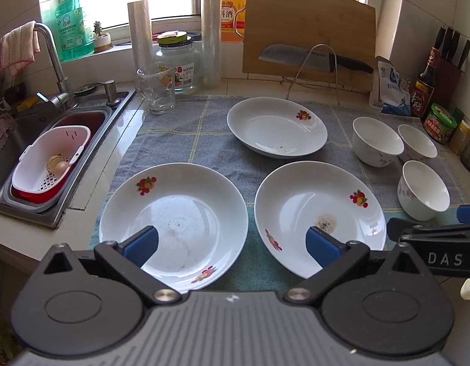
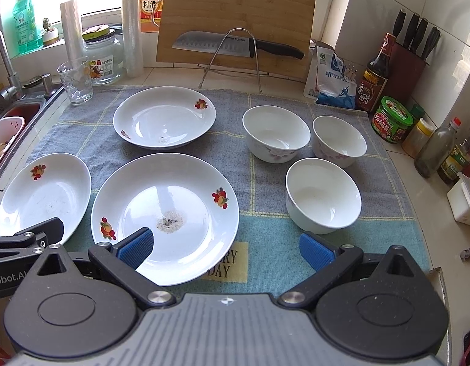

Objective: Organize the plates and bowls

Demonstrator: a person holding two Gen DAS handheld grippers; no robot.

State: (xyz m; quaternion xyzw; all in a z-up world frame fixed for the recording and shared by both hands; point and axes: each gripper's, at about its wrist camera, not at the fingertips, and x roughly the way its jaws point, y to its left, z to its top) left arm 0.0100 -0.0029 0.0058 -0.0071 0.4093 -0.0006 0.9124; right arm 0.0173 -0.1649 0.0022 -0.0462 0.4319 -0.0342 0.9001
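Your left claw [image 1: 232,245] and right claw [image 2: 225,248] are both spread wide and hold nothing. Three fruit-print plates sit apart on the grey cloth [image 2: 265,189] over the desk — near-left plate [image 1: 174,225], near-middle plate [image 2: 164,216], far plate [image 2: 164,117] — with three bowls [image 2: 323,195] clustered to their right.

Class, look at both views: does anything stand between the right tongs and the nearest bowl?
Nothing visible does. The right tongs are open above the mat, and only bare towel lies between them and the nearest bowl. The speckled plate sits off to the left.
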